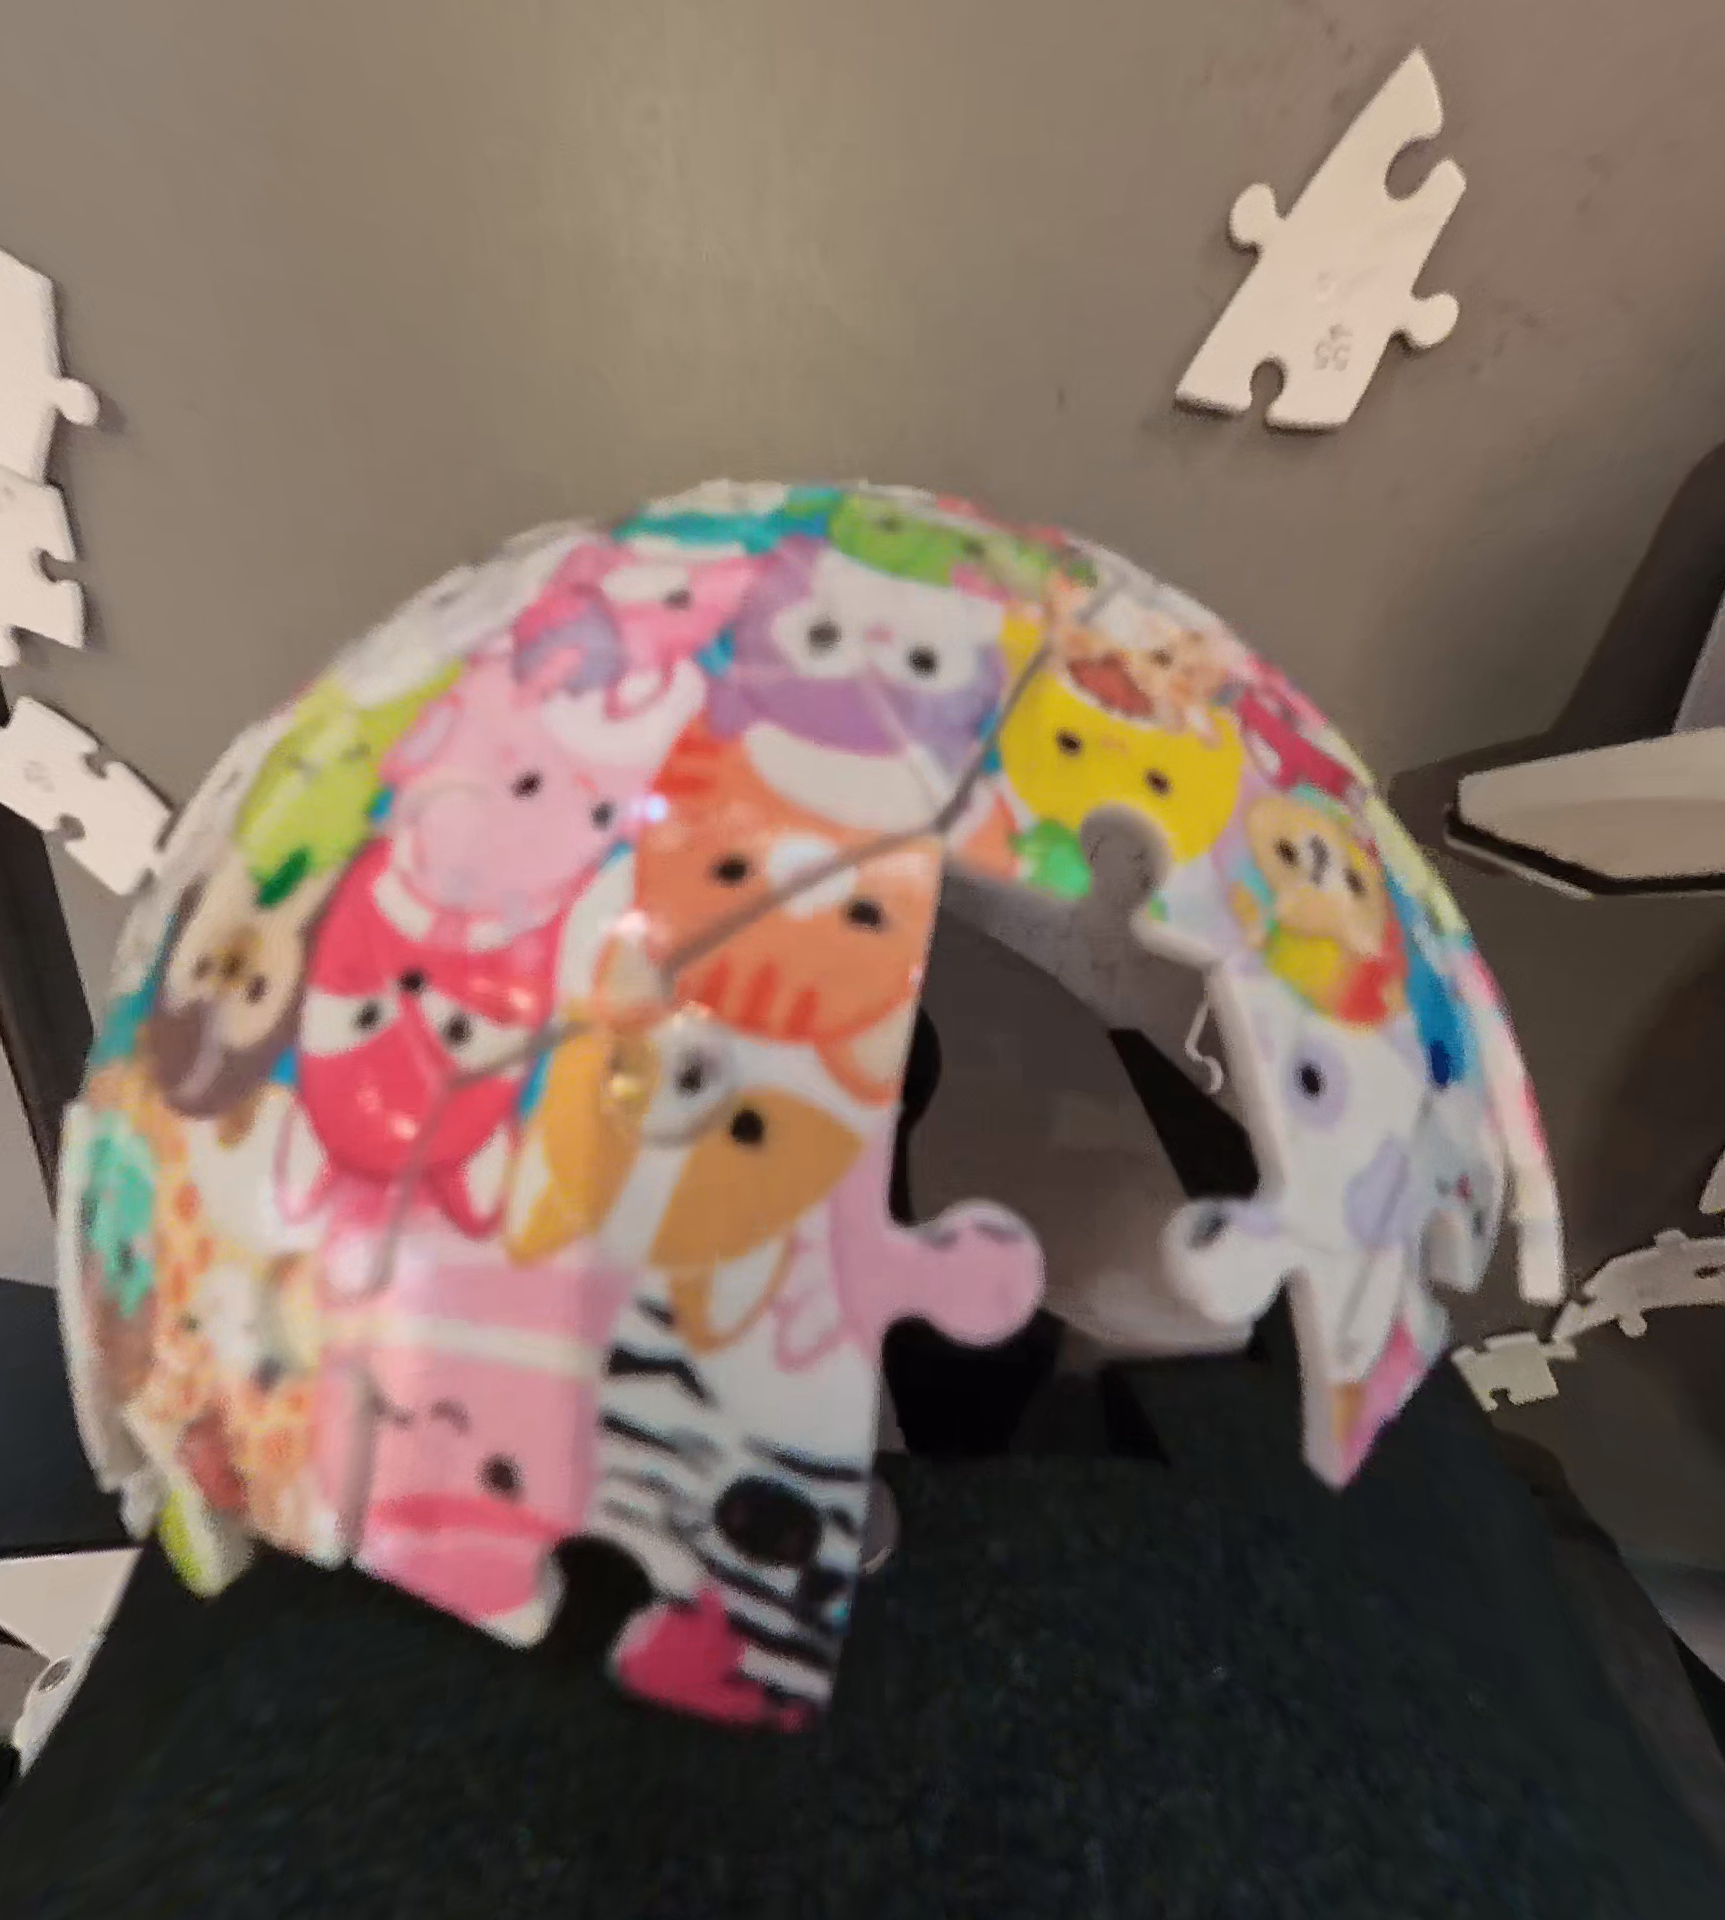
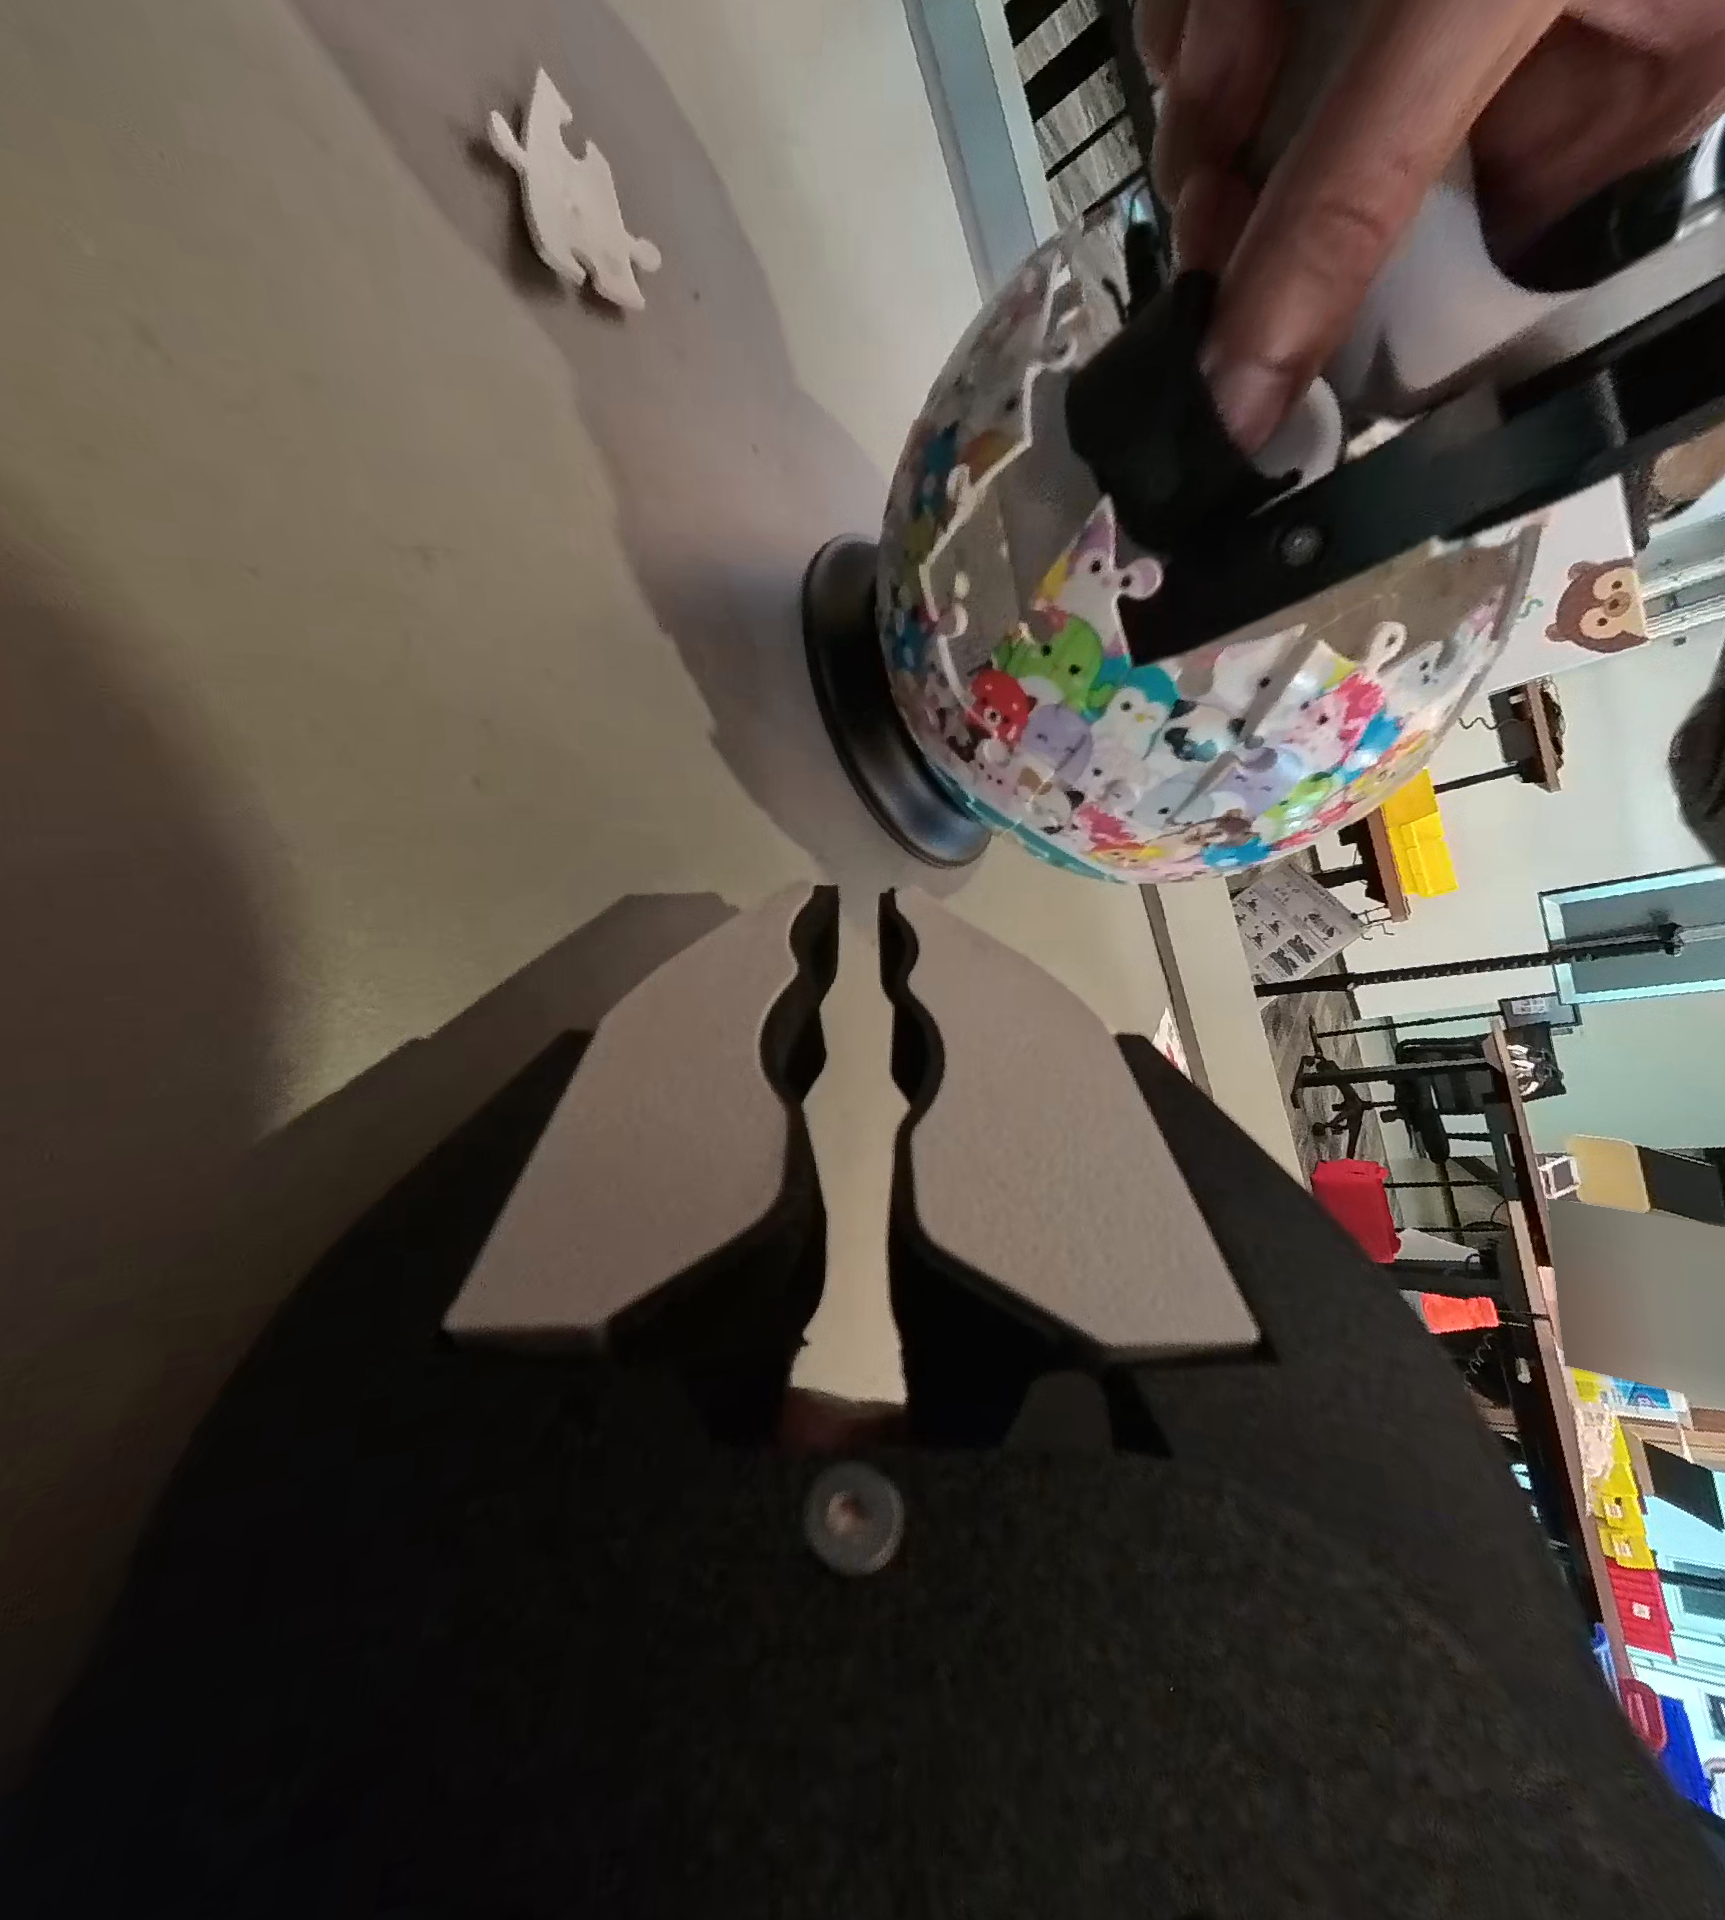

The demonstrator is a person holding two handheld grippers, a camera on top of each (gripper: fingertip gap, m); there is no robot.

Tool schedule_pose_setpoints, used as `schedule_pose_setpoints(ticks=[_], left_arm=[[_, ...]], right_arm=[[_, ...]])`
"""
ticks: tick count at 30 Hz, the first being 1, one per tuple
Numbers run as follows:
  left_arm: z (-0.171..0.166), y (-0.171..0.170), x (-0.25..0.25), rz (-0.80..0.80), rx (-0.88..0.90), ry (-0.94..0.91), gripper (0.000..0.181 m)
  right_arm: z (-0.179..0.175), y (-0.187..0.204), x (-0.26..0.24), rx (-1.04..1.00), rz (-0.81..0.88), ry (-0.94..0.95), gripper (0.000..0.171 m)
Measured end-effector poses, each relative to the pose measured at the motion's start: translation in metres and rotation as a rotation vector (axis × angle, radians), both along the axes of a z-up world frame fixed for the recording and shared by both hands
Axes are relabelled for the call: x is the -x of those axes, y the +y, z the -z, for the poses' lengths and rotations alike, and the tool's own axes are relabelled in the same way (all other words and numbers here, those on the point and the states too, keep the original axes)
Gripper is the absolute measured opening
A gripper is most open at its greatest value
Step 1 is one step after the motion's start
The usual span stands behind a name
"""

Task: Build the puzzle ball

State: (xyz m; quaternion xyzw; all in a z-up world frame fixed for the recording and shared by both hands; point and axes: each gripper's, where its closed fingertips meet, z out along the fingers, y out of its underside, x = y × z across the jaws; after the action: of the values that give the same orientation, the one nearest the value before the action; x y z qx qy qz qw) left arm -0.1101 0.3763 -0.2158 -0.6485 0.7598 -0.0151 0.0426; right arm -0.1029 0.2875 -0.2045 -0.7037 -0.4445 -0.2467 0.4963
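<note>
The colourful cartoon-printed, half-built plastic puzzle ball (image 2: pixel 1149 675) sits on a round black stand (image 2: pixel 858 717) on the grey table (image 2: pixel 214 520), at one o'clock from the right gripper (image 2: pixel 858 914), whose fingers stand narrowly apart, empty. The left gripper (image 2: pixel 1180 520) seems clamped on the ball's rim; its jaws are hidden. A white loose piece (image 1: pixel 1325 260) lies at one o'clock.

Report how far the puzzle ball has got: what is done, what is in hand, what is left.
Done: most of the puzzle ball is assembled and sits on its black stand. In hand: the left tool reaches into the ball's open part; its grip is hidden. The right tool holds nothing, jaws nearly closed. Left: a gap in the shell, and white pieces face down on the table, one at.
</note>
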Motion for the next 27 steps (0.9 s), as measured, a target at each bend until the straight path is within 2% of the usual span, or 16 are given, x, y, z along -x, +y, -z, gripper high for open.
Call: schedule_pose_setpoints(ticks=[1, 3, 8, 10, 12, 15, 18, 19, 20, 23, 27], left_arm=[[0.001, 0.000, -0.001, -0.002, -0.003, -0.003, 0.080], [0.005, -0.001, 0.000, 0.002, -0.015, 0.015, 0.091], [0.007, 0.000, 0.008, 0.020, -0.030, 0.067, 0.000], [0.006, -0.001, 0.013, 0.026, -0.020, 0.096, 0.000], [0.006, -0.002, 0.016, 0.034, -0.011, 0.112, 0.086], [0.005, -0.006, 0.022, 0.042, 0.011, 0.135, 0.087], [0.005, -0.008, 0.027, 0.048, 0.019, 0.153, 0.000], [0.004, -0.008, 0.028, 0.049, 0.019, 0.157, 0.000], [0.004, -0.008, 0.029, 0.049, 0.019, 0.159, 0.063], [0.001, -0.007, 0.031, 0.042, 0.022, 0.147, 0.080], [-0.020, -0.009, 0.030, 0.017, 0.051, 0.037, 0.000]], right_arm=[[0.000, 0.000, 0.000, 0.000, 0.000, 0.000, 0.007], [0.000, 0.000, 0.000, 0.001, -0.001, -0.001, 0.007], [0.000, 0.000, 0.000, 0.001, -0.002, -0.003, 0.007], [0.000, 0.000, 0.000, 0.001, -0.003, -0.004, 0.007], [0.000, 0.000, 0.000, 0.001, -0.003, -0.004, 0.007], [0.001, 0.000, 0.000, 0.002, -0.002, -0.006, 0.007], [0.001, 0.000, 0.000, 0.002, -0.002, -0.005, 0.007], [0.001, 0.000, 0.000, 0.002, -0.001, -0.005, 0.007], [0.000, 0.000, 0.000, 0.002, -0.001, -0.005, 0.007], [0.000, 0.000, 0.000, 0.002, 0.000, -0.004, 0.007], [0.000, 0.000, -0.001, 0.001, 0.005, 0.002, 0.007]])
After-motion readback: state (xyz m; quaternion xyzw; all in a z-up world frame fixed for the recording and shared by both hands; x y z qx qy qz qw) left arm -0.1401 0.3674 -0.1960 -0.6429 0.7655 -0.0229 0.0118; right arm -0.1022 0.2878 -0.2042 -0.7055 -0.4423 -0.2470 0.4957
